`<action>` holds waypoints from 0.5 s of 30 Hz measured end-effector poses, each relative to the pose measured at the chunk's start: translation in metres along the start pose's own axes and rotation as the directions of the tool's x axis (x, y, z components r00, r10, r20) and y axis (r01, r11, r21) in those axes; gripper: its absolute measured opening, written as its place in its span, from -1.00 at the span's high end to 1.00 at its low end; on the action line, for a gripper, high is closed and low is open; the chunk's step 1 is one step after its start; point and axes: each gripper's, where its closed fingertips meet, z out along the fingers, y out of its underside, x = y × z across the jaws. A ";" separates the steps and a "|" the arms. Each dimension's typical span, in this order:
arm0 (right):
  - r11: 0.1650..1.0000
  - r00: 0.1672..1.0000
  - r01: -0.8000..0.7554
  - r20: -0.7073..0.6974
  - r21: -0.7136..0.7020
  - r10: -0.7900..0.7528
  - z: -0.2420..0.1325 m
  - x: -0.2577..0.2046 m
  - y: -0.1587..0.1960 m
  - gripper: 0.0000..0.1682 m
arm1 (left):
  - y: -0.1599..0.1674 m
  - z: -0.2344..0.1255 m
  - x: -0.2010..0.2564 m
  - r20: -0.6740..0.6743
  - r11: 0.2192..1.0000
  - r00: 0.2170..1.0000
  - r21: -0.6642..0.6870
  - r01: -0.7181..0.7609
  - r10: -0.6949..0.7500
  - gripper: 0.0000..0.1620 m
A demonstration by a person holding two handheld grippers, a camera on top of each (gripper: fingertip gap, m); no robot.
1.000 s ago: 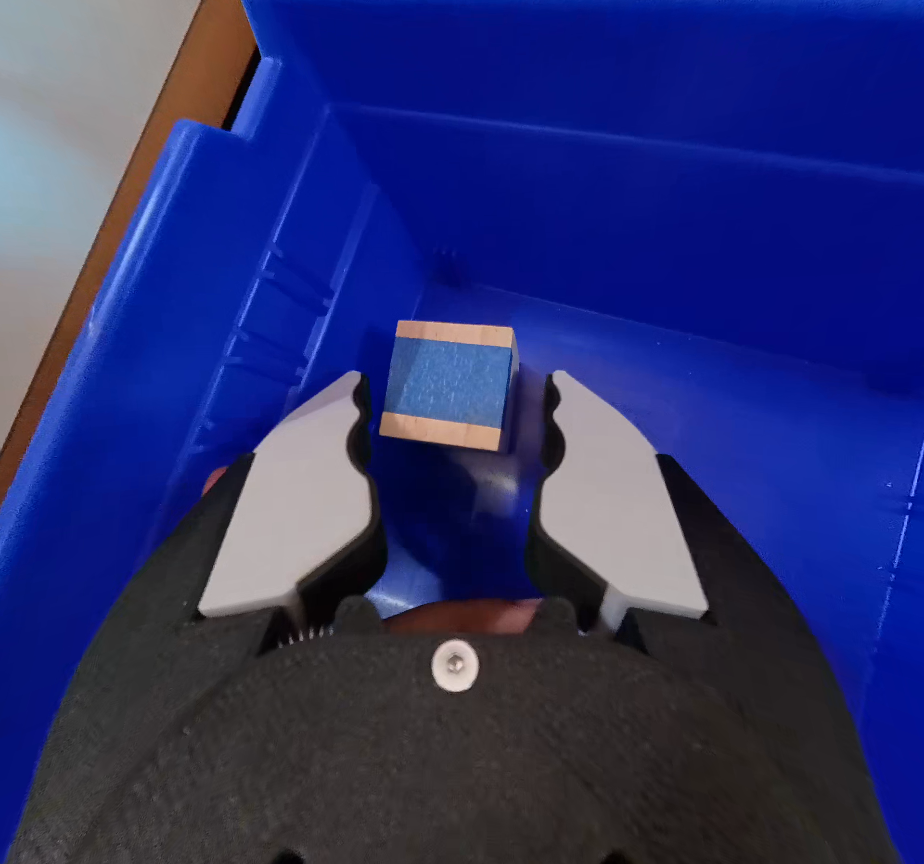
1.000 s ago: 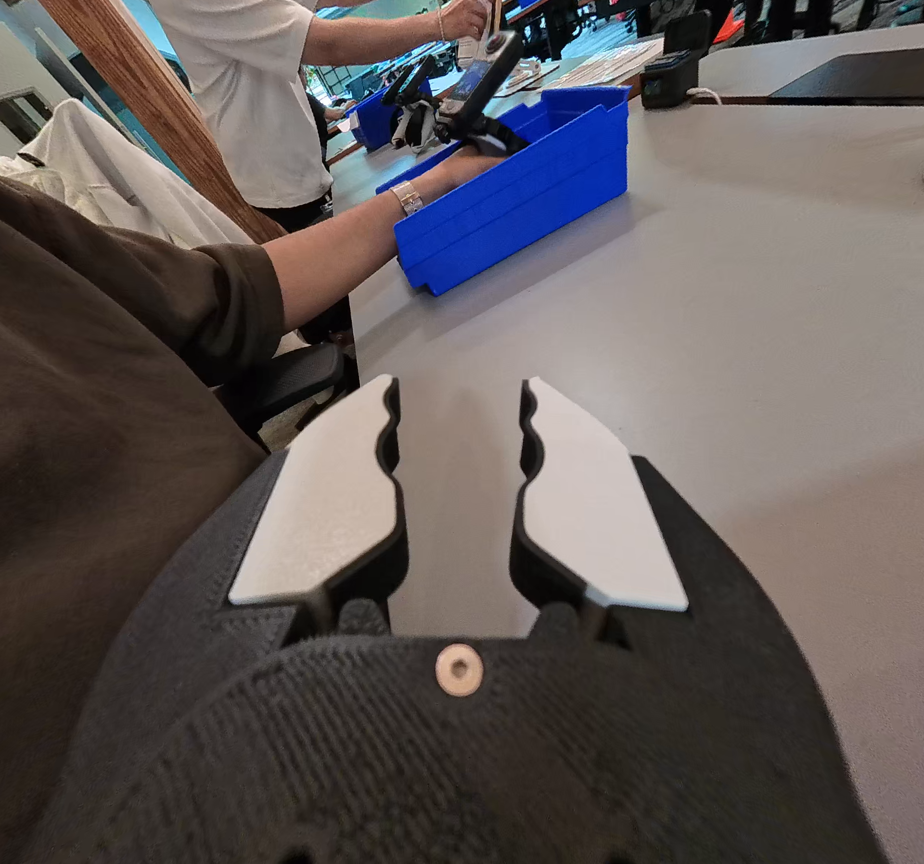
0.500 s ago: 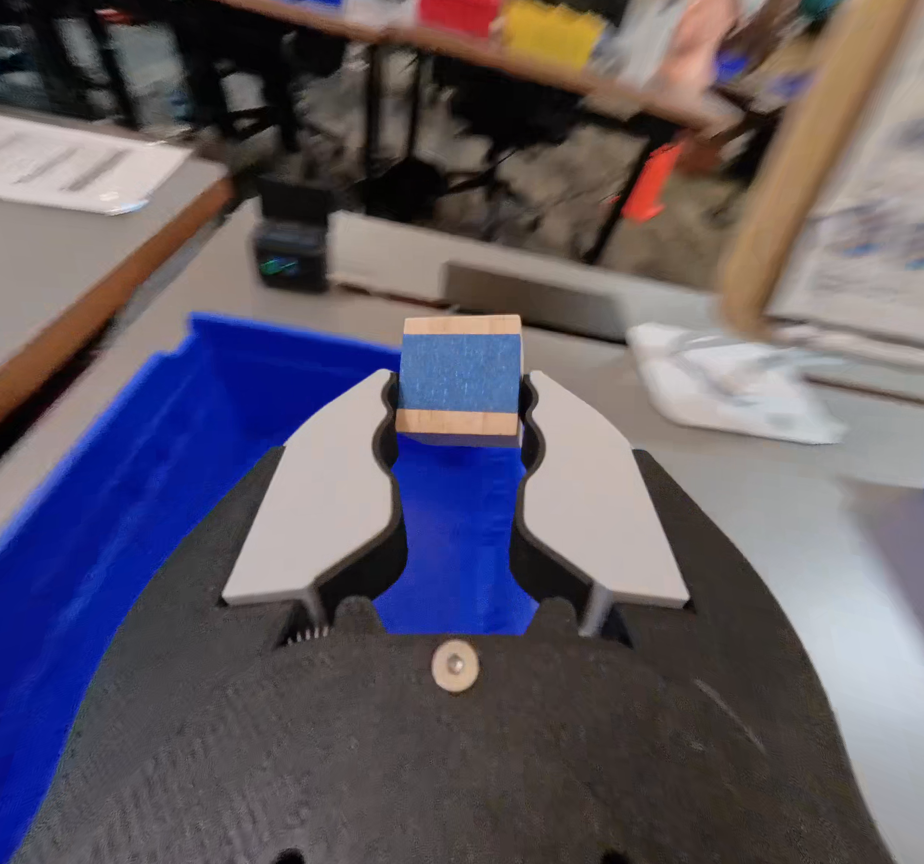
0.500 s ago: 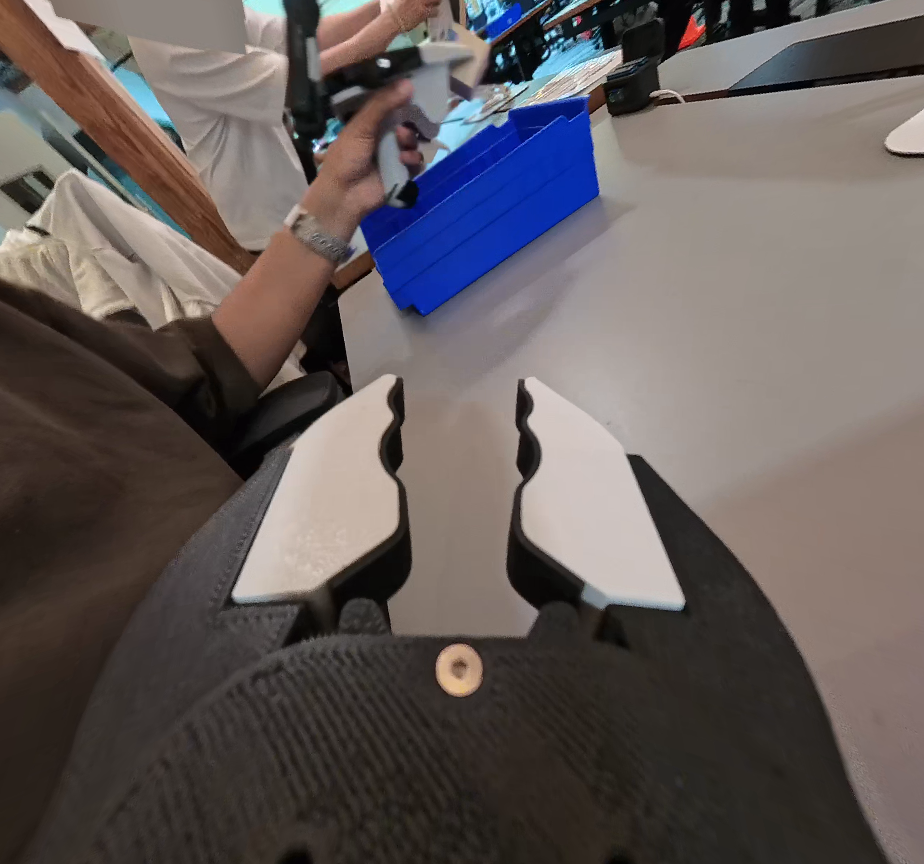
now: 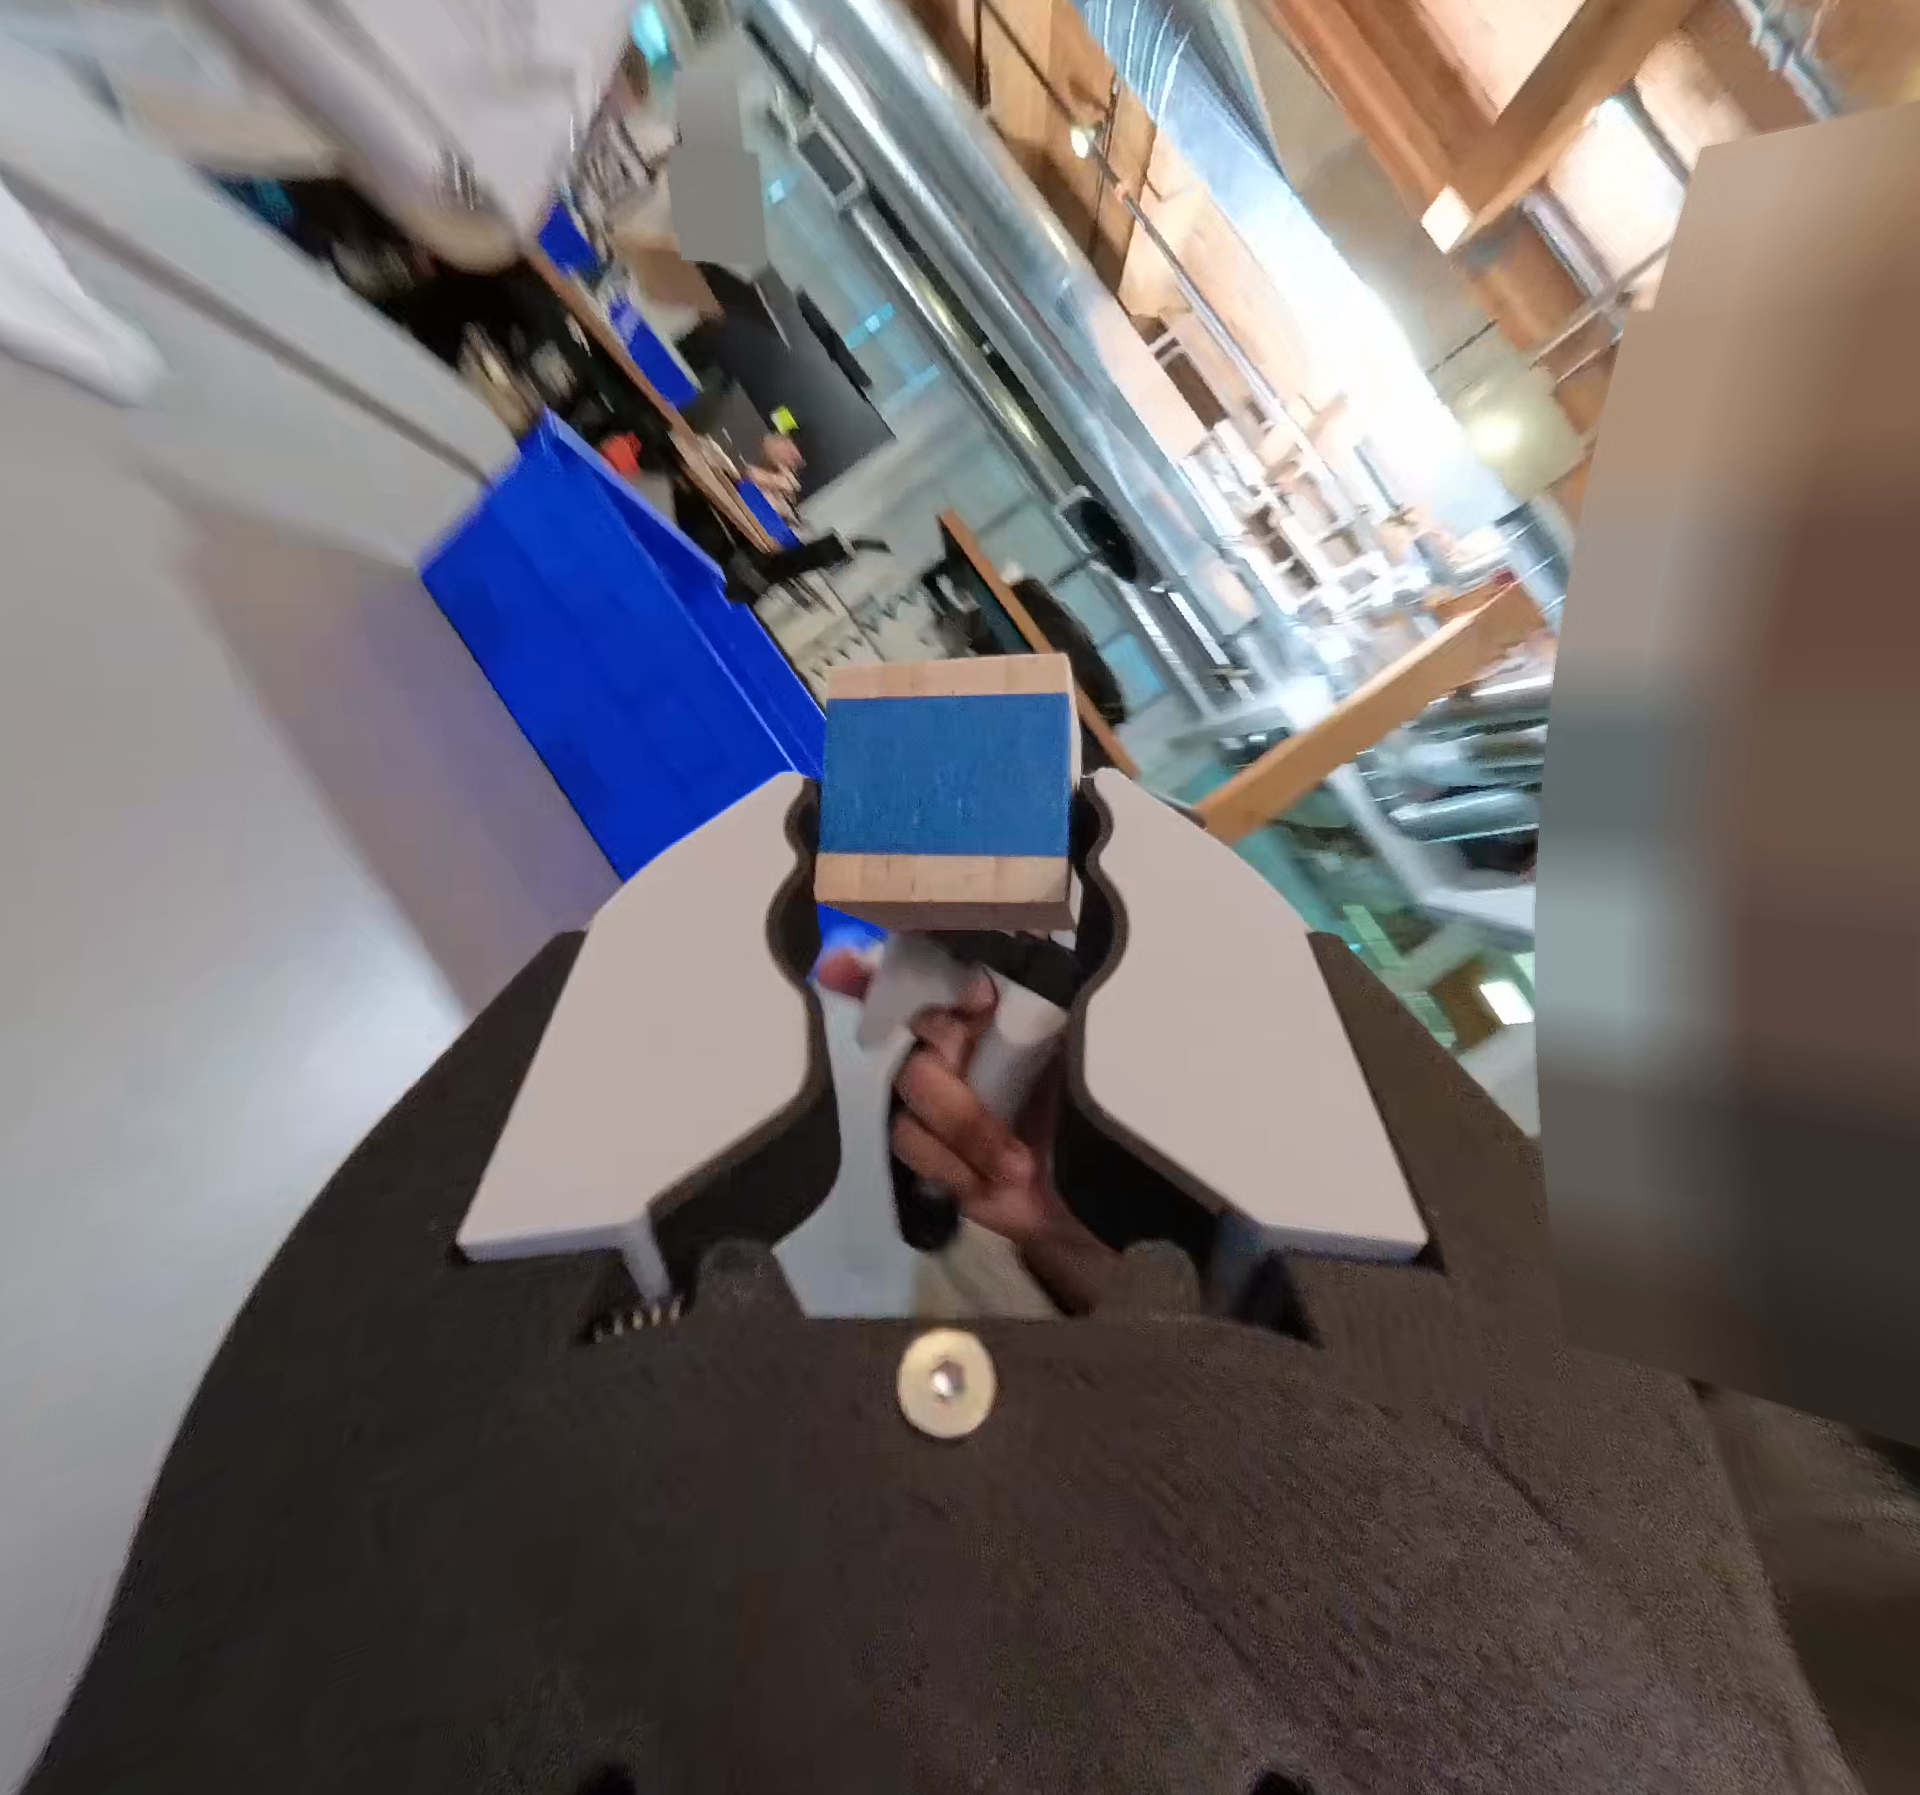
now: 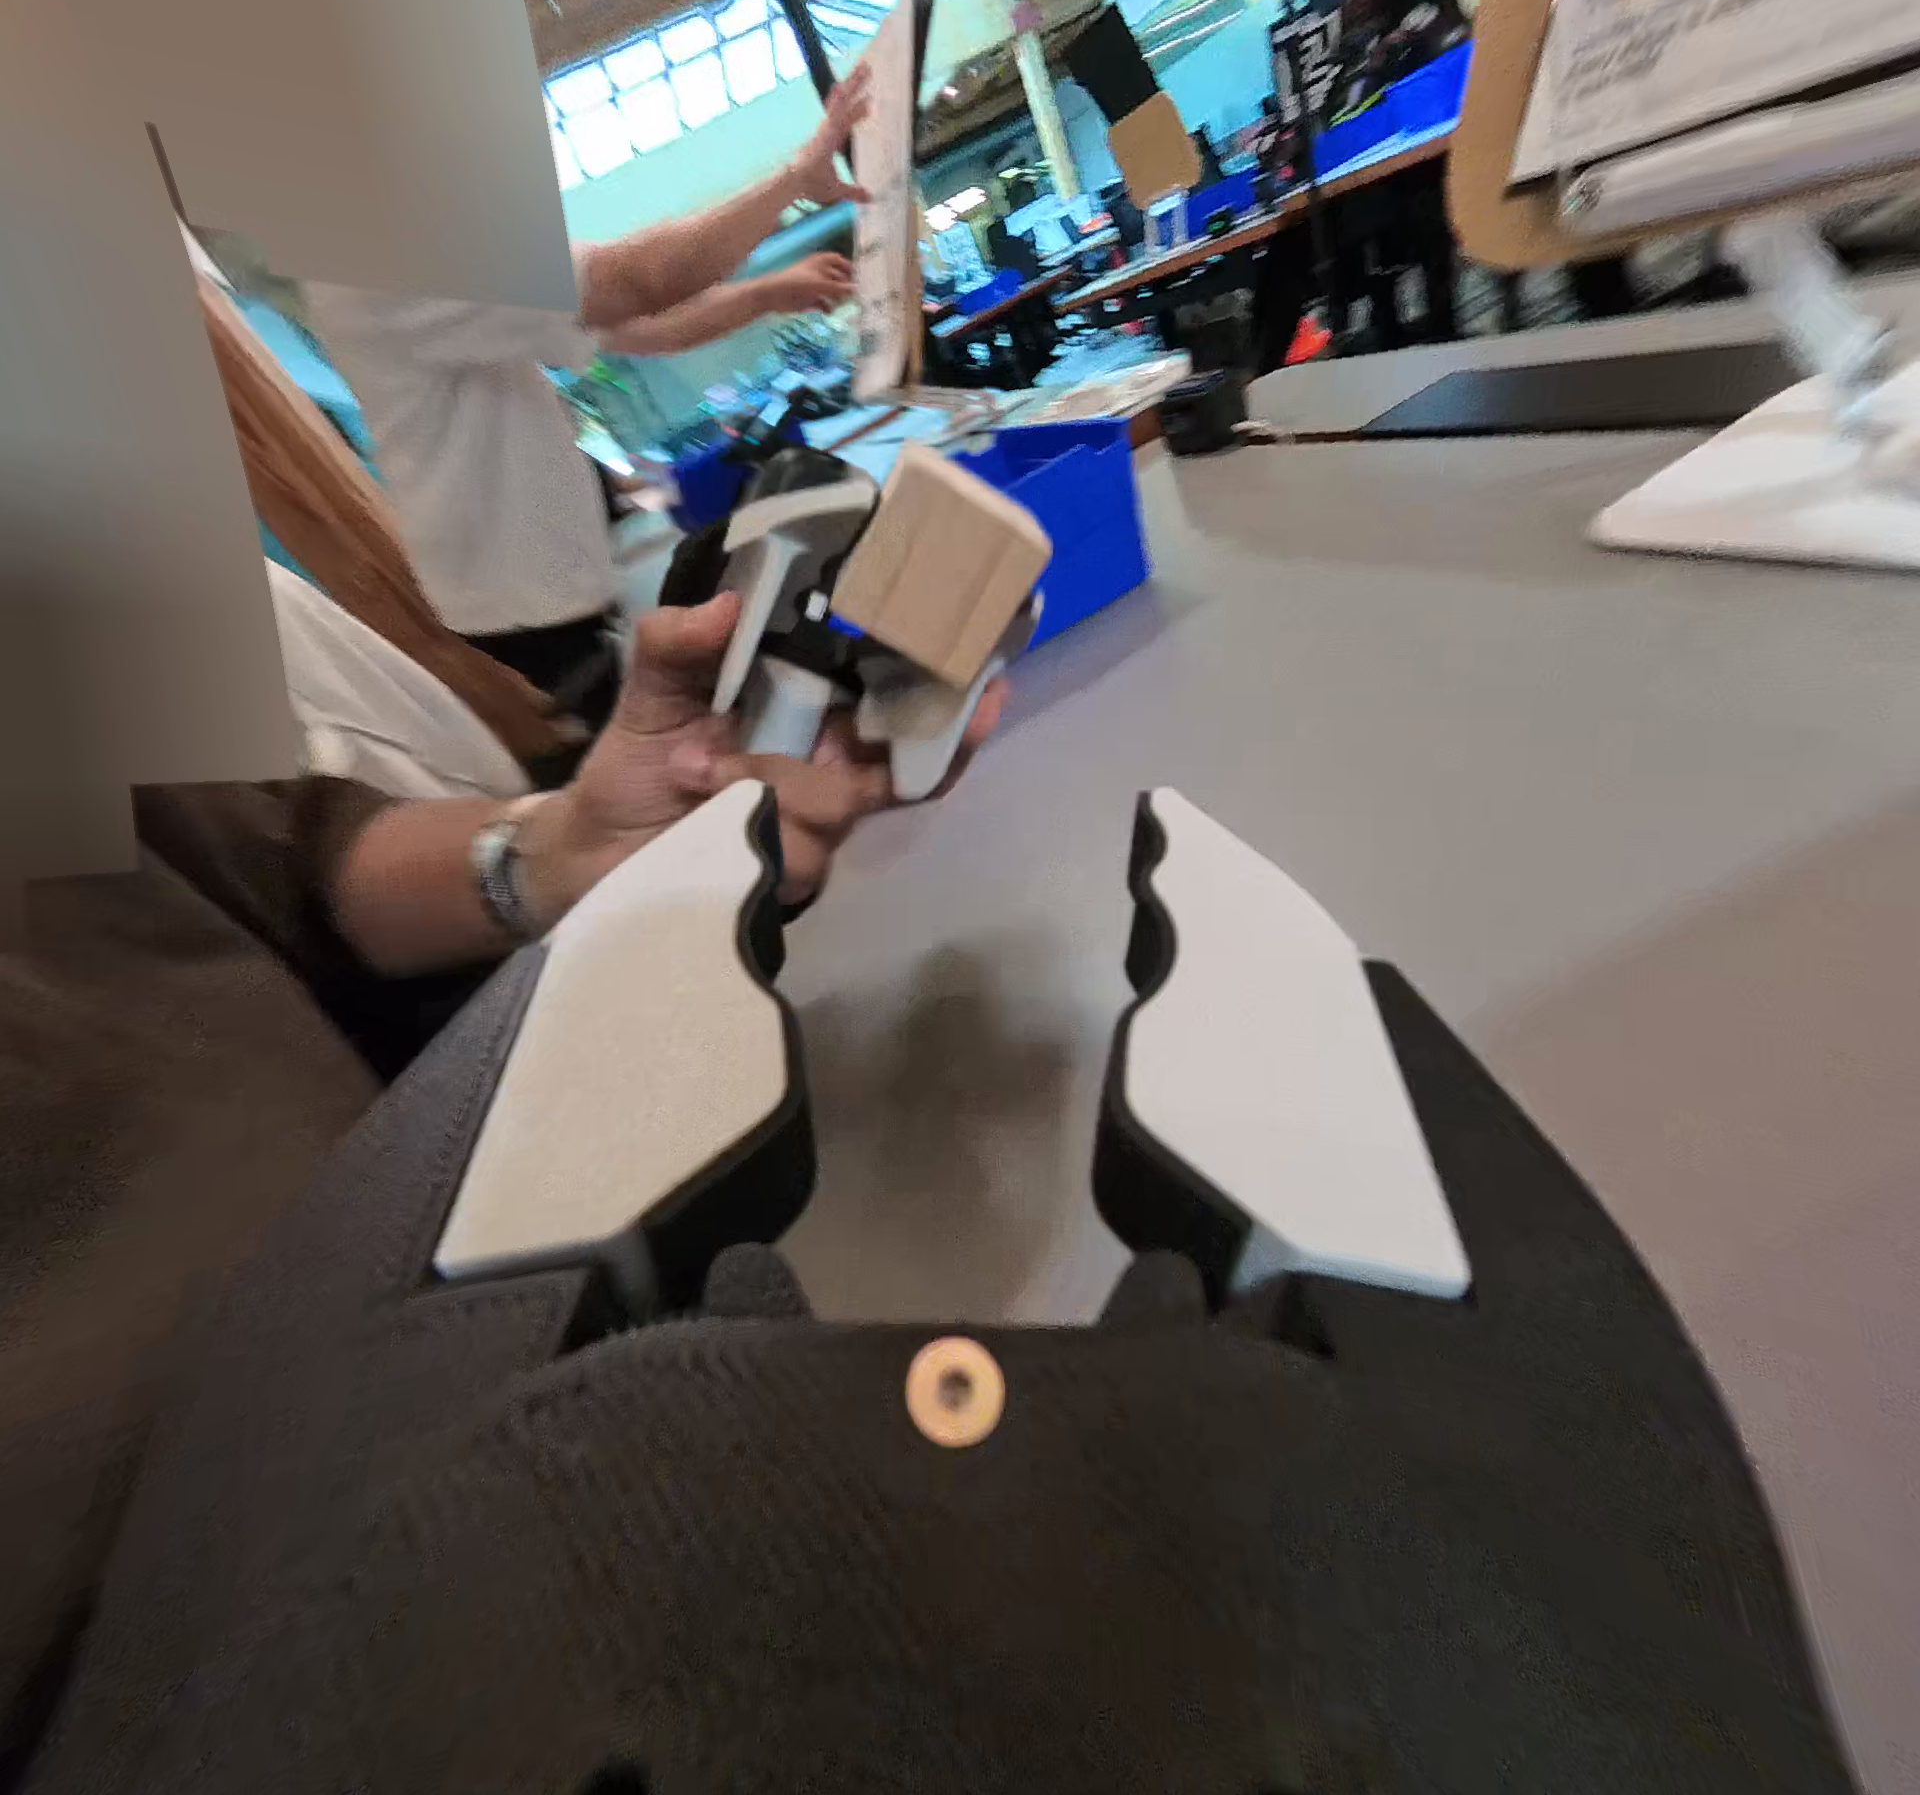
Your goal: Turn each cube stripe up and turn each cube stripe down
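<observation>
The left tool (image 5: 943,800) is clamped on a small wooden cube with a broad blue stripe (image 5: 943,777), which is held in the air above the grey surface (image 6: 1455,706), clear of the blue plastic bin (image 5: 603,644), with the stripe turned toward the wrist camera. The right tool (image 6: 954,872) is seen spread apart and empty, low over the surface, with the cube just ahead of it. A mid-air turning step is judged to be in hand; next, a handover to the right tool or a set-down with the stripe face chosen would be called for.
</observation>
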 end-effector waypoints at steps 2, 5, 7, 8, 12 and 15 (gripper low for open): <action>0.988 0.985 0.154 -0.081 -0.008 -0.154 -0.003 0.005 -0.003 0.20 | 0.018 0.005 -0.008 -0.043 0.981 0.980 -0.013 0.194 -0.194 0.43; 0.957 0.949 0.291 -0.131 0.010 -0.288 -0.004 0.003 -0.006 0.17 | 0.025 0.008 -0.011 -0.118 0.926 0.919 -0.012 0.377 -0.375 0.43; 0.940 0.934 0.340 -0.119 0.015 -0.336 -0.001 -0.003 -0.003 0.19 | 0.031 0.011 -0.010 -0.140 0.907 0.896 -0.032 0.420 -0.420 0.43; 0.932 0.926 0.361 -0.115 0.006 -0.358 0.001 -0.004 0.000 0.19 | 0.034 0.012 -0.009 -0.150 0.897 0.885 -0.044 0.439 -0.440 0.43; 0.889 0.880 0.456 -0.133 -0.032 -0.456 0.008 -0.007 0.007 0.21 | 0.052 0.017 -0.005 -0.161 0.856 0.841 -0.102 0.507 -0.517 0.43; 0.855 0.843 0.517 -0.147 -0.040 -0.517 0.009 -0.009 0.009 0.24 | 0.066 0.019 -0.005 -0.153 0.832 0.819 -0.146 0.535 -0.553 0.43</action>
